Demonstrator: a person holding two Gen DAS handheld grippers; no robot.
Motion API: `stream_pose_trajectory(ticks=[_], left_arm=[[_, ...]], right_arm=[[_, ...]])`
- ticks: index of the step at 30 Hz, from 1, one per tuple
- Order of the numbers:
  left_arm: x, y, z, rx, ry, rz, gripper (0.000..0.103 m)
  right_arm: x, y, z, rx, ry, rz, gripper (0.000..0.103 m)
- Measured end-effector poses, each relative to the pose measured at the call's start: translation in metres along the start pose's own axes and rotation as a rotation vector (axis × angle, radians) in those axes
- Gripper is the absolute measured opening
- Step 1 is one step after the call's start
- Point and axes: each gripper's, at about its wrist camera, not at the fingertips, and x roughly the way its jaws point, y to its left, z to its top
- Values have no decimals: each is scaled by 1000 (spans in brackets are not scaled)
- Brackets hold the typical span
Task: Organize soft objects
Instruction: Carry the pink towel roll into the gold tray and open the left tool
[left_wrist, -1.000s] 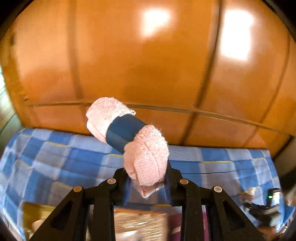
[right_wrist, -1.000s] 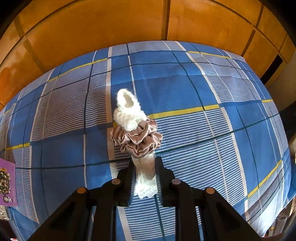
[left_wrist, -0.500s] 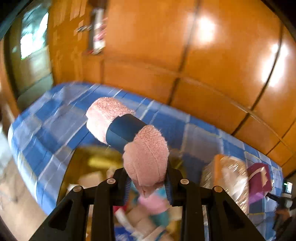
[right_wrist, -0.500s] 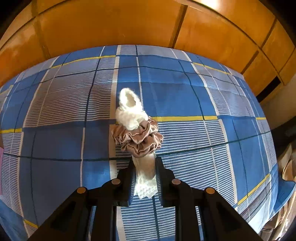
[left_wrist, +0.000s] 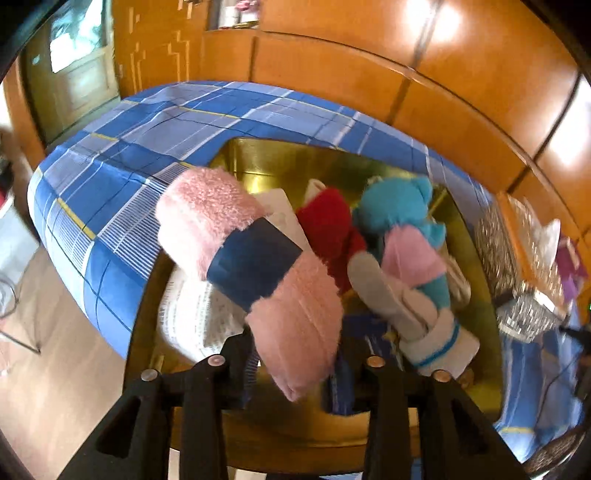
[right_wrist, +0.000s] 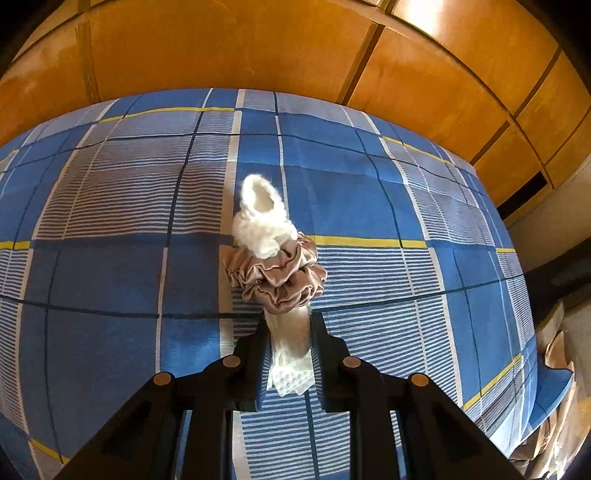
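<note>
Left gripper (left_wrist: 293, 363): jaws opening over the gold box; the pink fluffy roll (left_wrist: 251, 273) with its dark blue band stands between them, its lower end touching or all but touching the left pad, a clear gap showing on the right, so the grip looks slack.
Right gripper (right_wrist: 288, 360): jaws nearly closed, clamped on the tail of a white fluffy bundle (right_wrist: 264, 221) that carries a taupe satin scrunchie (right_wrist: 277, 277) round its middle, held upright over the blue plaid bedspread (right_wrist: 110, 258).
Gold box (left_wrist: 280, 162): open, lying on the bedspread near its left edge, below and beyond the left gripper; a white knitted piece (left_wrist: 192, 317) sits at its near left, a red plush (left_wrist: 328, 229) mid-box, a turquoise and pink stuffed toy (left_wrist: 402, 243) towards its right wall.
Beyond the box: glittery packets (left_wrist: 517, 266) at the bedspread's right edge, wooden panelling (left_wrist: 369, 74) behind.
Step in hand: judged to be dropping the pink roll into the box among the other soft things.
Next move: let the jaws part fully so the roll falls clear, aiming for the gap at the near left of the box, then lift away; the white bundle waits its turn.
</note>
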Motion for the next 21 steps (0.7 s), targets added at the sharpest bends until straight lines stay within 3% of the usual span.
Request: stream_pose_trajectory(ticks=[3, 8, 15, 21], left_arm=[[5, -11, -8, 47, 13, -10, 59], [-1, -21, -17, 65, -27, 3, 73], [-29, -17, -15, 41, -99, 33, 77], [-48, -23, -11, 28, -158, 116, 79]], right_arm=[[0, -1, 2, 2, -2, -2, 18], [0, -3, 3, 11, -4, 11, 18], [2, -8, 7, 18, 0, 28, 18], [2, -7, 7, 14, -4, 22, 18]])
